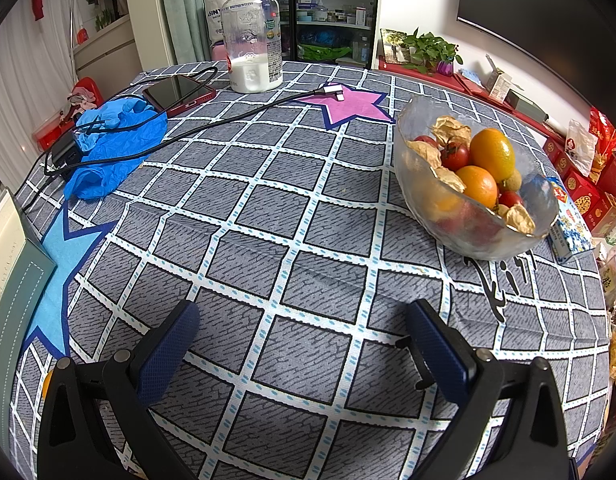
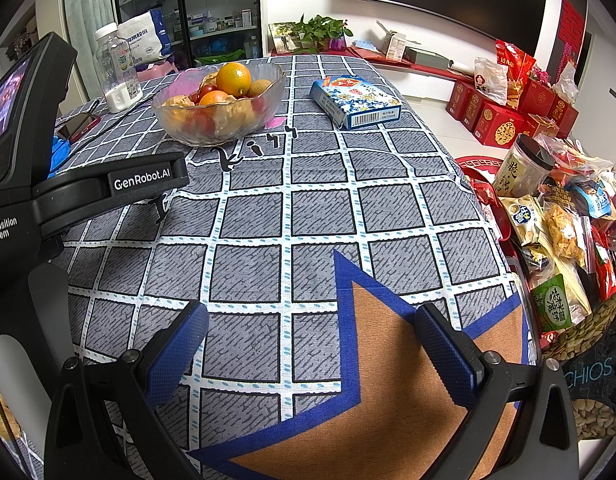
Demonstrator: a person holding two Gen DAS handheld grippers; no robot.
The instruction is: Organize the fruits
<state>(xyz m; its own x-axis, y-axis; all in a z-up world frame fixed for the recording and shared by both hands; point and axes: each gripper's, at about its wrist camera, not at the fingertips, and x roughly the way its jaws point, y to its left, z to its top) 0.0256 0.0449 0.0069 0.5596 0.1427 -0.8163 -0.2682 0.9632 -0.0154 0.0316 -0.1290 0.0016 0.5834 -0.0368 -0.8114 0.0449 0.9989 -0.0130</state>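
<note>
A clear glass bowl [image 1: 424,120] on the checked tablecloth holds oranges [image 1: 491,153], small red tomatoes [image 1: 454,156], husked physalis [image 1: 452,130] and a brown longan. It also shows in the right wrist view [image 2: 176,114], far left of centre. My left gripper [image 1: 304,328] is open and empty, low over the cloth, with the bowl ahead to its right. My right gripper [image 2: 312,328] is open and empty over the near table edge, above a brown star patch. The left gripper's body [image 2: 108,184] shows at the left of the right wrist view.
A plastic bottle with white powder [image 1: 252,36], a red phone [image 1: 180,92], a charging cable [image 1: 228,118] and blue gloves [image 1: 112,148] lie at the far left. A blue box [image 2: 354,100] lies right of the bowl. Snack bags [image 2: 560,220] crowd beyond the table's right edge.
</note>
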